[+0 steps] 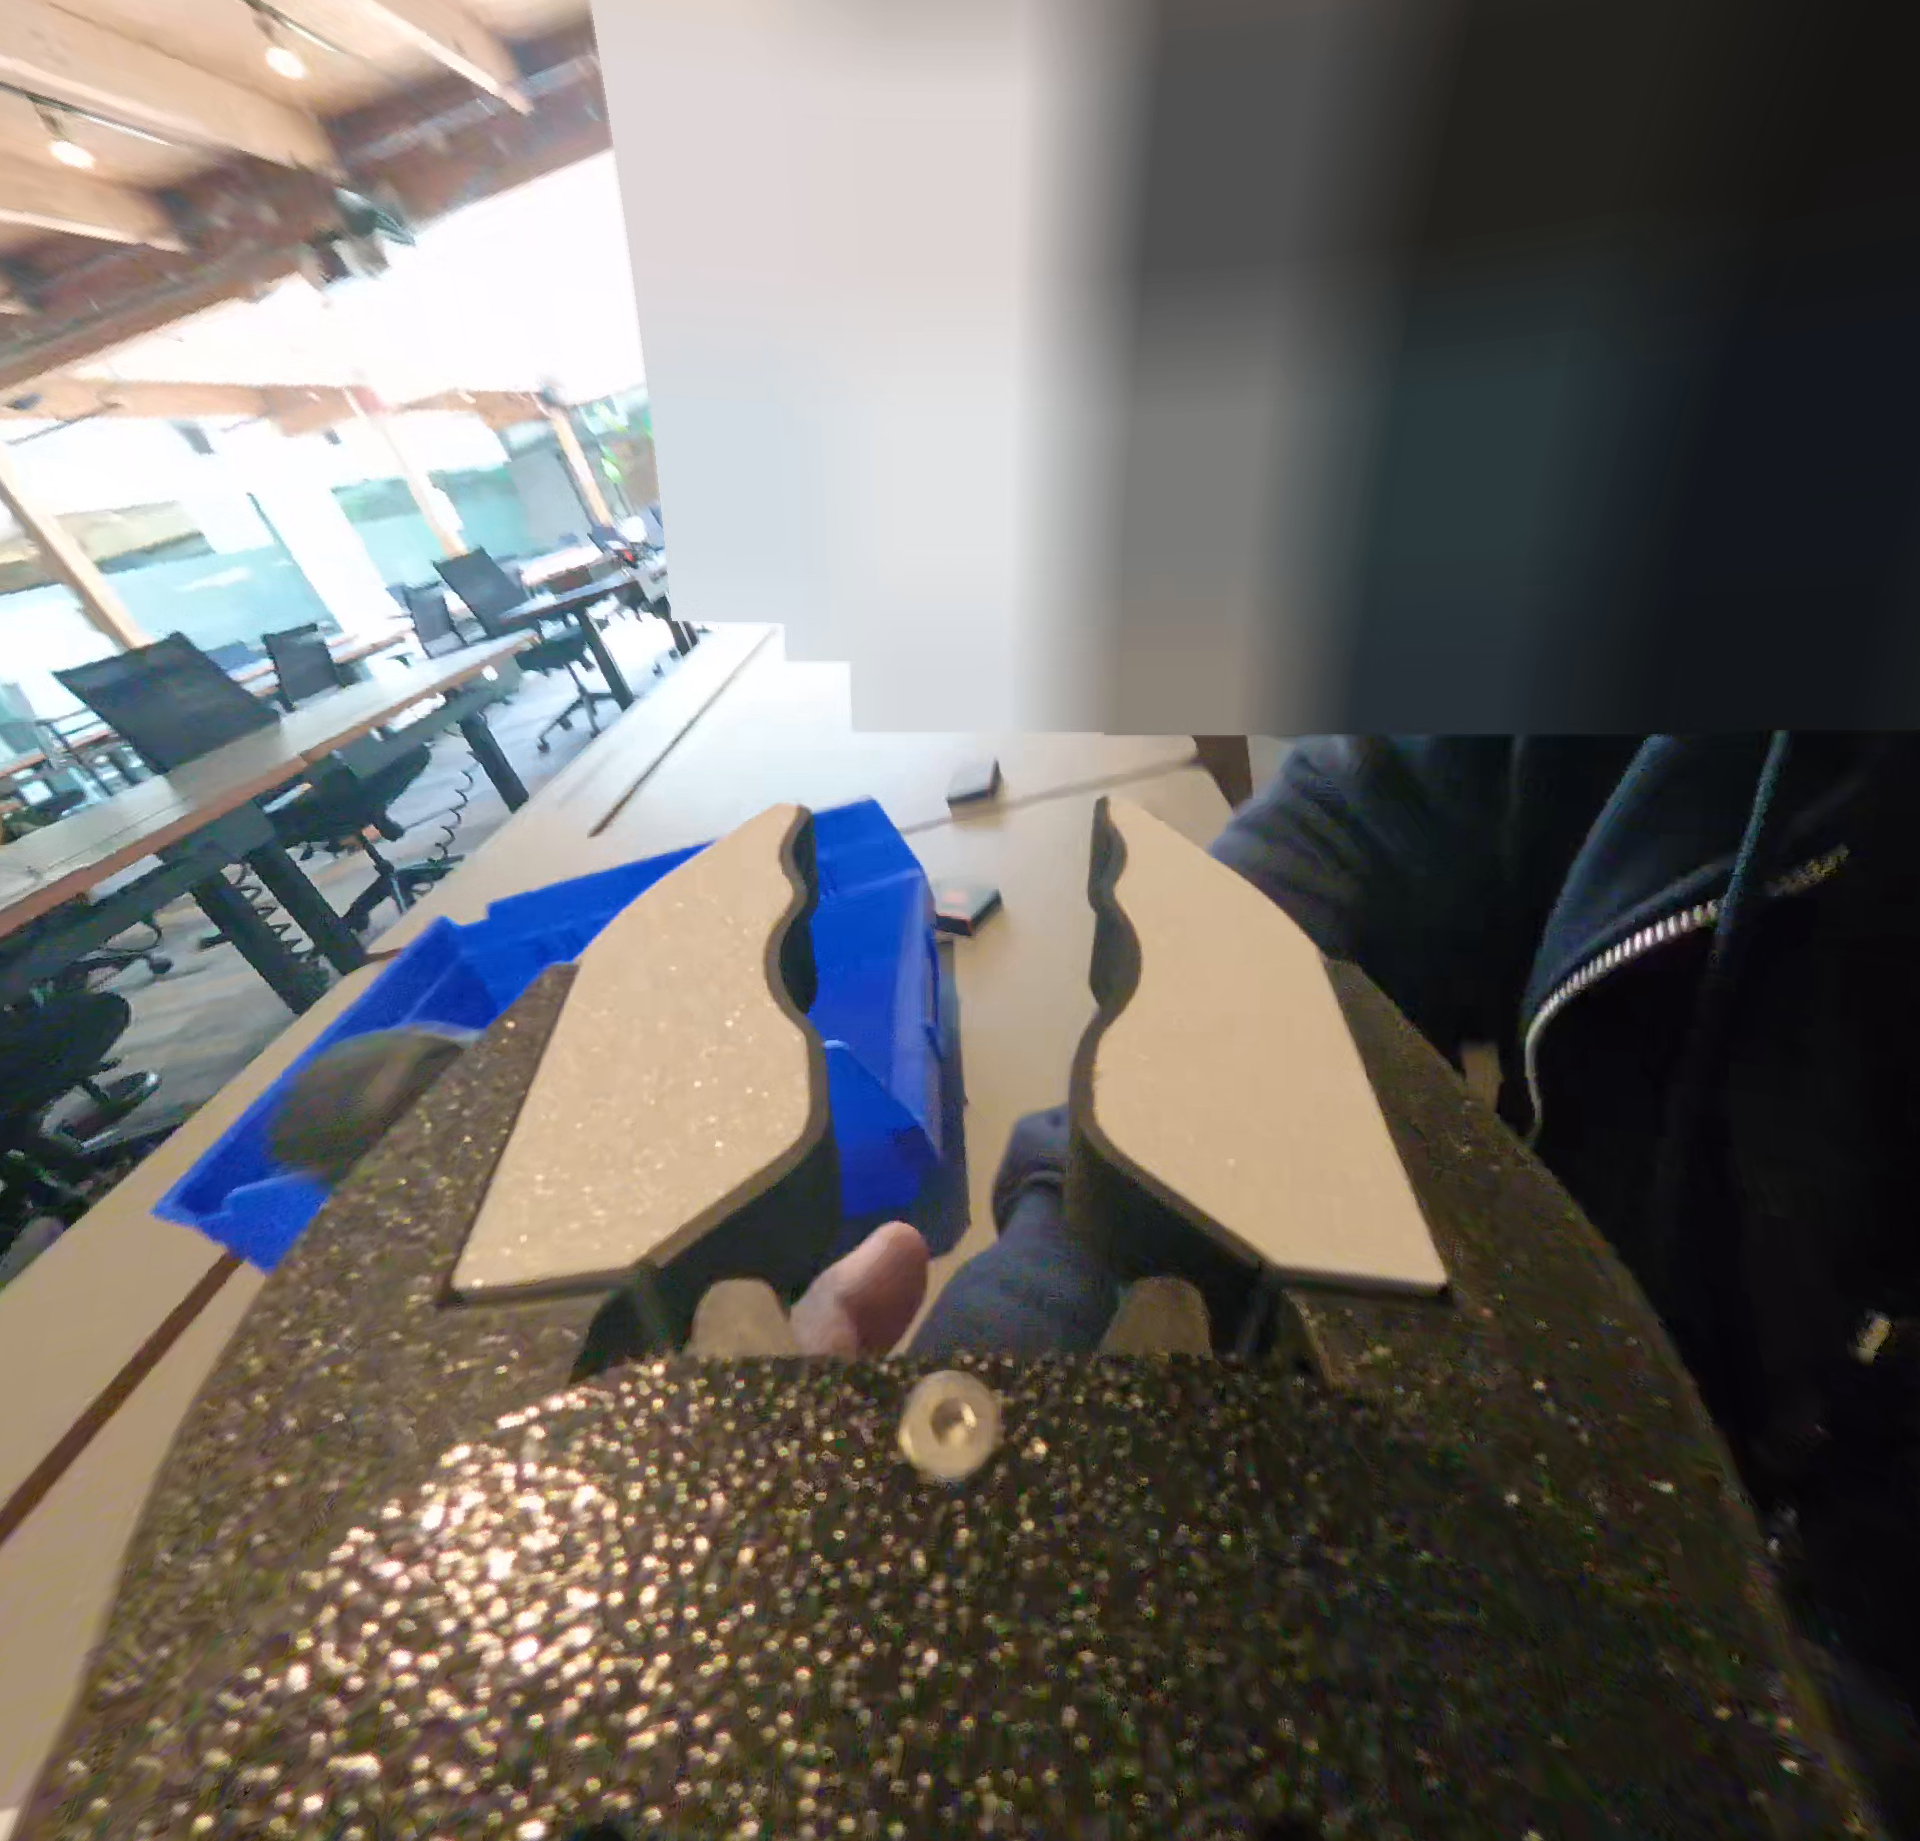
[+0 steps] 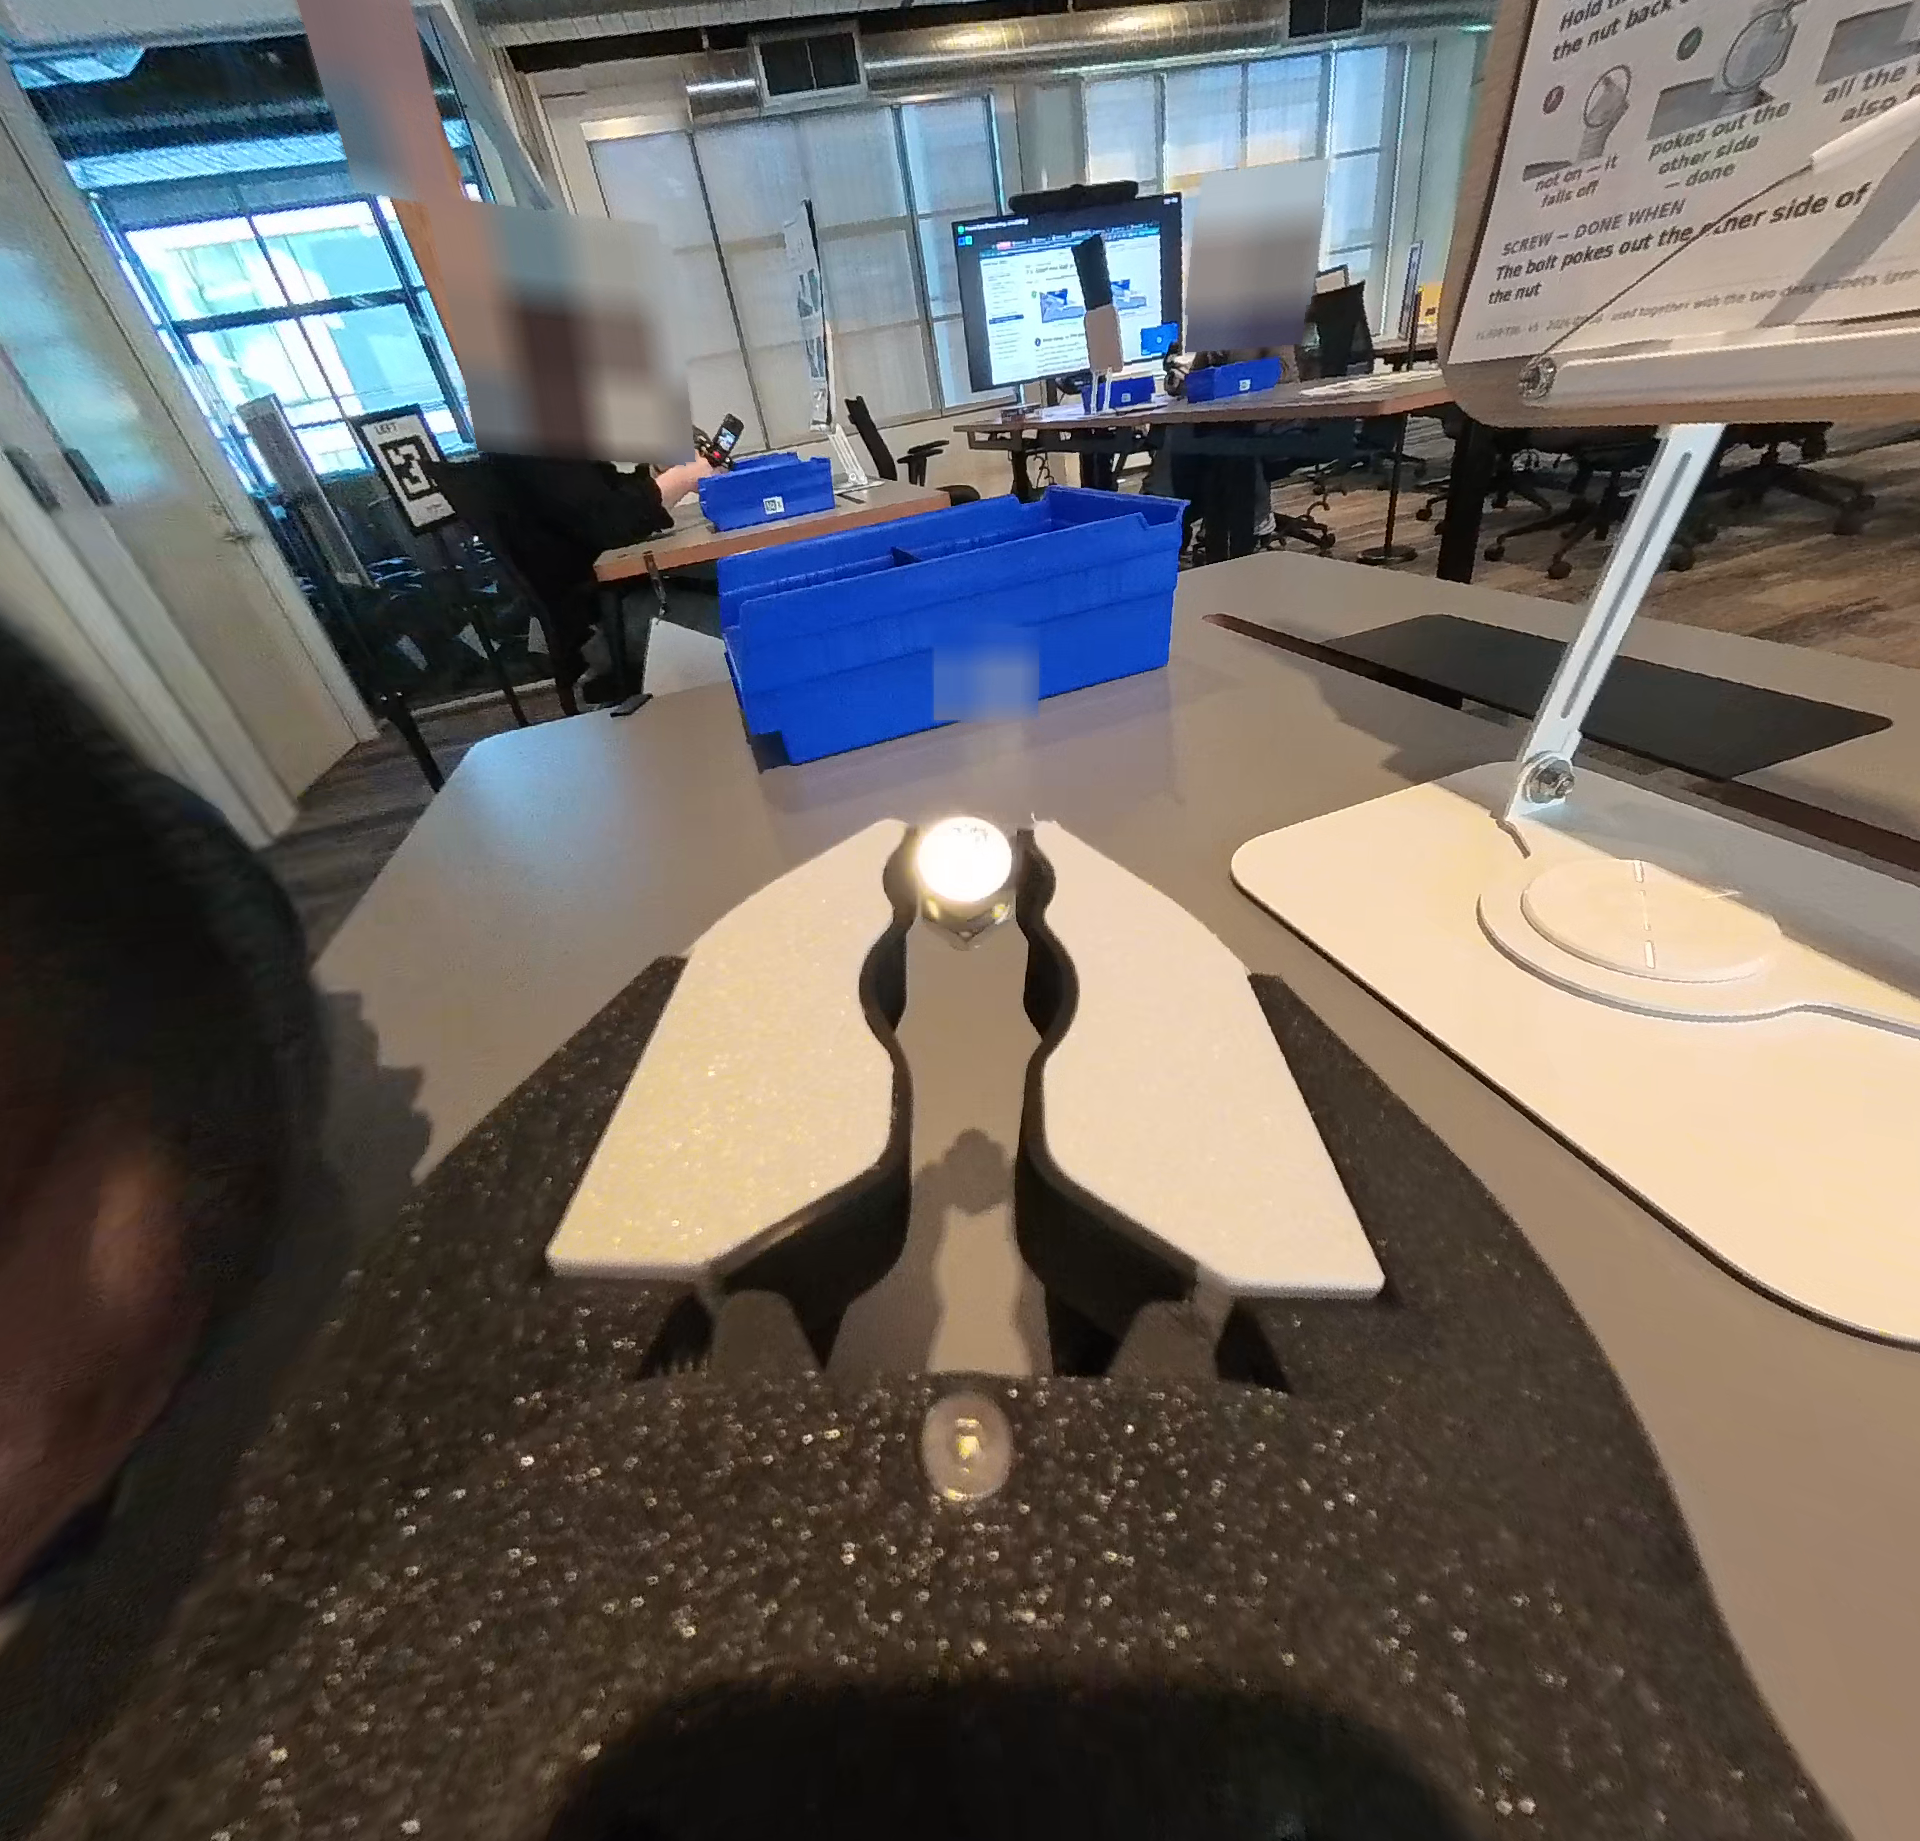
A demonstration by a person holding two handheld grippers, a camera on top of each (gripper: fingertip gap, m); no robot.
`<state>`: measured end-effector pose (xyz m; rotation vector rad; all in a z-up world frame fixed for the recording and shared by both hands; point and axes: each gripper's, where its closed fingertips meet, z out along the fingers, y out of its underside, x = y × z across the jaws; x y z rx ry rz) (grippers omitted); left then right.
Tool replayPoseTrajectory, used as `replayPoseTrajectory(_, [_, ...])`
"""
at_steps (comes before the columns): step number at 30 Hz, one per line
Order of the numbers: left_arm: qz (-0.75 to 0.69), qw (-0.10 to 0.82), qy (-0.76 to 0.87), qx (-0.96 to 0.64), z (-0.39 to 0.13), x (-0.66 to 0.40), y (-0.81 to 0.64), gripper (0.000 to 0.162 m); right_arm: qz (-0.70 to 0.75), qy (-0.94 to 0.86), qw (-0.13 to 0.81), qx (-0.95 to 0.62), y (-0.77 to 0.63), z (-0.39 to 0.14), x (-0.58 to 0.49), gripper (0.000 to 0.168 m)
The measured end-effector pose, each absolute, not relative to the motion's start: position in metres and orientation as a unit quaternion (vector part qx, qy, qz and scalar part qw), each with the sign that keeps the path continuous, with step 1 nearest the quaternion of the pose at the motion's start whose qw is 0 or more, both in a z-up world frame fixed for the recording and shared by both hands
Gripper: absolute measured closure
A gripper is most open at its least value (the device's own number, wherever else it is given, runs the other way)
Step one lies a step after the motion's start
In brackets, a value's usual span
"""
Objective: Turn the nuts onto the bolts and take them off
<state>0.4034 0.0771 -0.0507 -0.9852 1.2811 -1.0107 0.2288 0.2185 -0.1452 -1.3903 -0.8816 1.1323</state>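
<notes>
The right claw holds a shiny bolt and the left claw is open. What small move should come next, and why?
Probably bring the left claw to the blue bin beside it to fetch a nut. The right claw is already shut on the bolt at its tips above the grey table, while the left one is open and holds nothing, so no nut is ready to turn on.

A grey table (image 2: 582, 856) bears a blue bin (image 2: 935, 607) and a white stand base (image 2: 1403, 960).
</notes>
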Motion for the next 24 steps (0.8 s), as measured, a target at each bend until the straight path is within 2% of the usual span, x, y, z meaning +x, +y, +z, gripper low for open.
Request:
replayPoseTrajectory(4, [-0.351, 0.565, 0.635, -0.392, -0.080, 0.435, 0.054, 0.111, 0.475, -0.372, 0.540, -0.587, 0.219, -0.146, 0.228, 0.152])
replayPoseTrajectory(12, [-0.339, 0.520, 0.677, -0.396, -0.110, 0.474, 0.029, 0.107, 0.473, -0.366, 0.543, -0.589, 0.220, -0.145, 0.230, 0.152])
replayPoseTrajectory(17, [-0.354, 0.528, 0.651, -0.415, -0.106, 0.470, 0.034, 0.105, 0.474, -0.365, 0.543, -0.589, 0.220, -0.145, 0.231, 0.151])
replayPoseTrajectory(24, [-0.337, 0.589, 0.572, -0.462, -0.079, 0.425, 0.075, 0.111, 0.480, -0.366, 0.540, -0.587, 0.219, -0.145, 0.231, 0.152])
